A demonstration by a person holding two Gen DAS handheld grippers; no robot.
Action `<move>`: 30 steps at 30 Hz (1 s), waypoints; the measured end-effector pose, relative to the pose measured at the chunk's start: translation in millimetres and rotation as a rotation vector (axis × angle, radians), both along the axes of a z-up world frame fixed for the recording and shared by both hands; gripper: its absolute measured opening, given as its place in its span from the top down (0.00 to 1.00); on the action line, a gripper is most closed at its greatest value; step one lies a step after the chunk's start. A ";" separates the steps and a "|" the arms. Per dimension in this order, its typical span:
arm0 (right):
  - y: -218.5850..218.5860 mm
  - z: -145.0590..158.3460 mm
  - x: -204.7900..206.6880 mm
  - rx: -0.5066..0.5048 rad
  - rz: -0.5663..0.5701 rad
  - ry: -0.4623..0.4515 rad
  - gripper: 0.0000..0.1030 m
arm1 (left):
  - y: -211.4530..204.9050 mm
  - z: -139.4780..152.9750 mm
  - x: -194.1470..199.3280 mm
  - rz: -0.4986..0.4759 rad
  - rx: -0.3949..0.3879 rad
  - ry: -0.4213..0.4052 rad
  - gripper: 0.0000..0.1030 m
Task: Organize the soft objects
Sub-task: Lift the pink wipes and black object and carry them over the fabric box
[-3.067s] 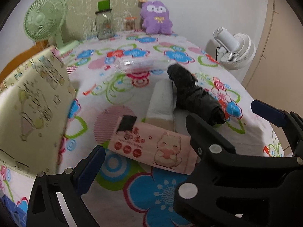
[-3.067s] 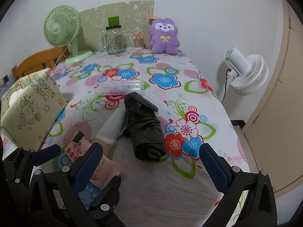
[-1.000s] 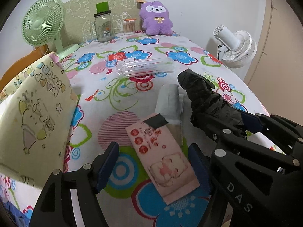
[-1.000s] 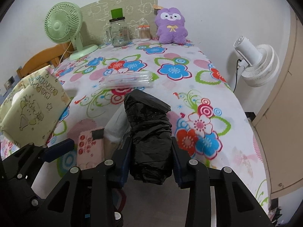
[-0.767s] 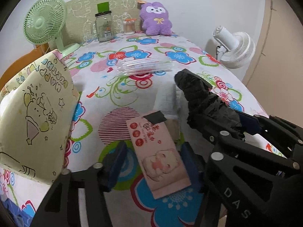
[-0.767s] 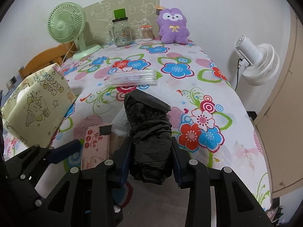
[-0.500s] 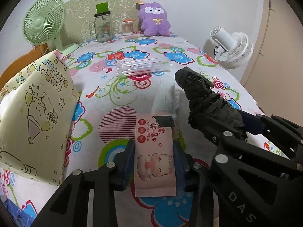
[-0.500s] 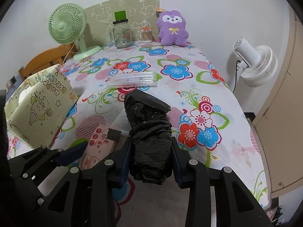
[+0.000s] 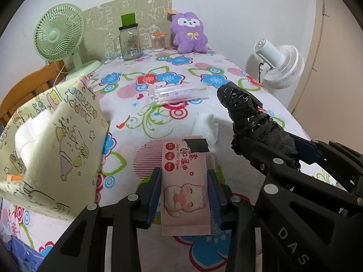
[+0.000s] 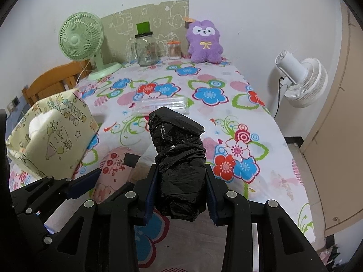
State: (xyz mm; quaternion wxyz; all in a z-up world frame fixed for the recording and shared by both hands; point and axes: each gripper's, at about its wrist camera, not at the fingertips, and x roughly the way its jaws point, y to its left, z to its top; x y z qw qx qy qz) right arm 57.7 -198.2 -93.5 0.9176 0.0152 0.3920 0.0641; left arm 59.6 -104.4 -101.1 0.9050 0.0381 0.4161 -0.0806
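Note:
My left gripper [image 9: 184,189] is shut on a pink pack of wet wipes [image 9: 185,181] with a cat picture and holds it above the floral tablecloth. My right gripper [image 10: 180,189] is shut on a black plastic bag roll [image 10: 179,158], lifted off the table; the roll also shows in the left wrist view [image 9: 251,117]. The wipes pack shows at lower left in the right wrist view [image 10: 113,170]. A white soft pack [image 9: 205,127] lies on the table behind the wipes. A purple plush toy [image 9: 189,34] sits at the far edge.
A yellow cartoon-print tissue box [image 9: 52,151] stands at the left. A clear plastic tube case [image 9: 178,91] lies mid-table. A green fan [image 9: 57,36], a glass jar [image 9: 129,42] and a cotton swab jar [image 9: 158,43] stand at the back. A white fan [image 9: 280,64] stands right of the table.
Both grippers closed: the right on the black bag roll, then the left on the wipes pack. Both objects have risen off the table and the pack now points straight ahead.

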 end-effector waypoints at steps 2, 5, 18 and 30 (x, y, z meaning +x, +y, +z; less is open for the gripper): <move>0.0 4.7 -0.9 0.001 -0.002 -0.010 0.60 | 0.2 4.5 -0.1 -0.002 -0.001 -0.010 0.62; -0.8 12.0 -2.2 0.005 -0.010 -0.021 0.60 | 0.5 11.4 -0.1 -0.007 -0.003 -0.024 0.62; -3.0 41.4 -6.0 0.024 -0.031 -0.058 0.60 | -0.5 42.3 -2.7 -0.026 0.006 -0.080 0.62; -4.3 73.2 -7.5 0.040 -0.038 -0.095 0.60 | 1.5 72.9 -1.8 -0.033 0.002 -0.125 0.62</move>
